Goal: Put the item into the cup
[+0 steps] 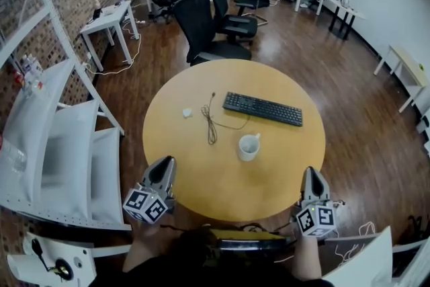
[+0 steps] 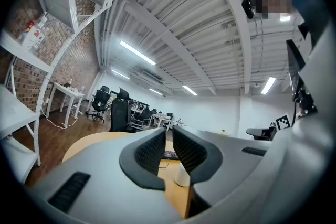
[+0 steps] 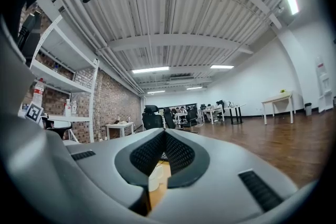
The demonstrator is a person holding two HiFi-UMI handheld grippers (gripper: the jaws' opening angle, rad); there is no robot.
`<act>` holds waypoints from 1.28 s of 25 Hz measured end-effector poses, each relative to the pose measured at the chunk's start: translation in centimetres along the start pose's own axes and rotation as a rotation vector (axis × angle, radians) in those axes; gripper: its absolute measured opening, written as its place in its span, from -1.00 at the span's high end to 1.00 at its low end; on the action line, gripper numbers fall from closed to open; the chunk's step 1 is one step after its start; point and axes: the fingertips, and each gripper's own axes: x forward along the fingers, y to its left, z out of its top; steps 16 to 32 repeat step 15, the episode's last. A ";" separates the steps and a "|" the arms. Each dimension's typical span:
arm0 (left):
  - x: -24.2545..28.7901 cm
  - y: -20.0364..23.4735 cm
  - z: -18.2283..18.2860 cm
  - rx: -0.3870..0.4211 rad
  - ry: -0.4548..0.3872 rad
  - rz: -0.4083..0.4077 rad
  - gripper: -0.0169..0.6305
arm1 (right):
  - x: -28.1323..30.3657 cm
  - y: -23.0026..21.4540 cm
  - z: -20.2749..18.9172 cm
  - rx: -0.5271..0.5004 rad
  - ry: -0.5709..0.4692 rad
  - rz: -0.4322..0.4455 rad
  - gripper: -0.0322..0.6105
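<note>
Bench [image 1: 175, 168]: round, with a pale wood top; it carries the item, the cup, a cable and a keyboard.
Item [image 1: 187, 113]: small and white, lying on the bench left of centre, just beside the cable and outside the cup.
Cup [image 1: 248, 146]: white, upright with its mouth up, standing right of centre on the near side of the keyboard. It is well apart from the item.
Cable [image 1: 211, 123]: thin and dark, in a loose loop between the item and the cup.
Keyboard [image 1: 263, 109]: black, lying at a slant on the far right part of the bench, beyond the cup.
Left gripper [image 1: 166, 162]: at the near left rim of the bench, pointing across the top. Its 2 jaws stand a narrow gap apart with nothing between them, and it is well apart from both item and cup.
Right gripper [image 1: 311, 172]: at the near right rim, also pointing across the bench. Its 2 jaws are pressed together at the tips and pinch nothing.
Office chair [image 1: 201, 27]: black, standing on the wood floor just beyond the far edge of the bench.
Shelving [image 1: 60, 151]: white, to the left of the bench.
</note>
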 end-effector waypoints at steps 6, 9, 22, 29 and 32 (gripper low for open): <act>-0.3 0.4 0.6 0.016 -0.006 0.028 0.90 | 1.2 0.8 0.2 -0.028 0.013 0.023 0.88; -0.4 0.2 0.9 0.028 -0.009 0.032 0.90 | 1.5 0.9 0.1 -0.026 0.014 0.040 0.88; -1.0 0.2 0.5 0.043 -0.005 0.032 0.90 | 0.9 0.9 -0.8 -0.027 0.023 0.053 0.88; -1.0 0.2 0.5 0.043 -0.005 0.032 0.90 | 0.9 0.9 -0.8 -0.027 0.023 0.053 0.88; -1.0 0.2 0.5 0.043 -0.005 0.032 0.90 | 0.9 0.9 -0.8 -0.027 0.023 0.053 0.88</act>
